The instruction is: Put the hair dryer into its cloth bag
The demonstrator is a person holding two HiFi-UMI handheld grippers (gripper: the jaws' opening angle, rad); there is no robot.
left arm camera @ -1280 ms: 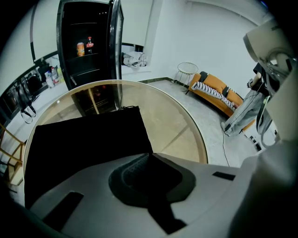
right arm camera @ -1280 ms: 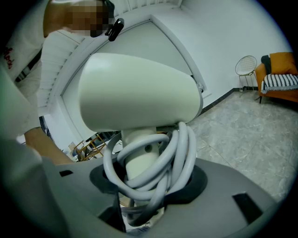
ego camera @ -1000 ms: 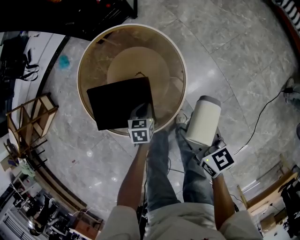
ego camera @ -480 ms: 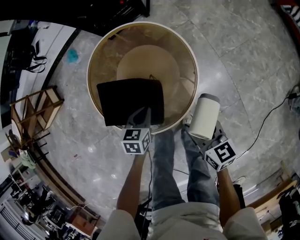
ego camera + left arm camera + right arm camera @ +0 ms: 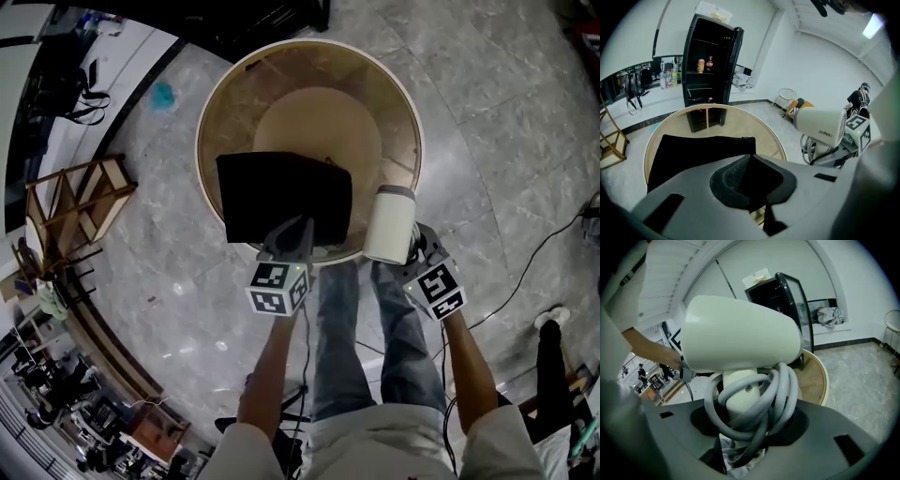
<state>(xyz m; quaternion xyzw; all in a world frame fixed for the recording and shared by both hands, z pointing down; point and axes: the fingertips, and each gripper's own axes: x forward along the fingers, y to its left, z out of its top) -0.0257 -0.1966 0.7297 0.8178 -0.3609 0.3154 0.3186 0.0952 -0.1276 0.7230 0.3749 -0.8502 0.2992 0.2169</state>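
Note:
A black cloth bag [image 5: 281, 197] hangs flat over the near part of a round wooden table [image 5: 225, 112]. My left gripper [image 5: 292, 234] is shut on the bag's near edge, and the black cloth [image 5: 701, 152] spreads out beyond its jaws. A cream-white hair dryer [image 5: 390, 225] with its grey cord [image 5: 754, 413] coiled round the handle sits in my right gripper [image 5: 411, 255], whose jaws are closed on the wrapped handle. The dryer's barrel [image 5: 740, 336] points toward the table, just right of the bag. In the left gripper view the dryer [image 5: 820, 127] shows at the right, apart from the bag.
A black glass-door cabinet [image 5: 710, 70] stands behind the table. A wooden rack [image 5: 70, 202] sits on the marble floor at the left. A cable [image 5: 534, 253] trails across the floor at the right. My legs [image 5: 361, 347] stand close against the table's near rim.
The bag has risen with my left gripper and spread further over the table. My right gripper has brought the dryer down and left, closer beside the bag.

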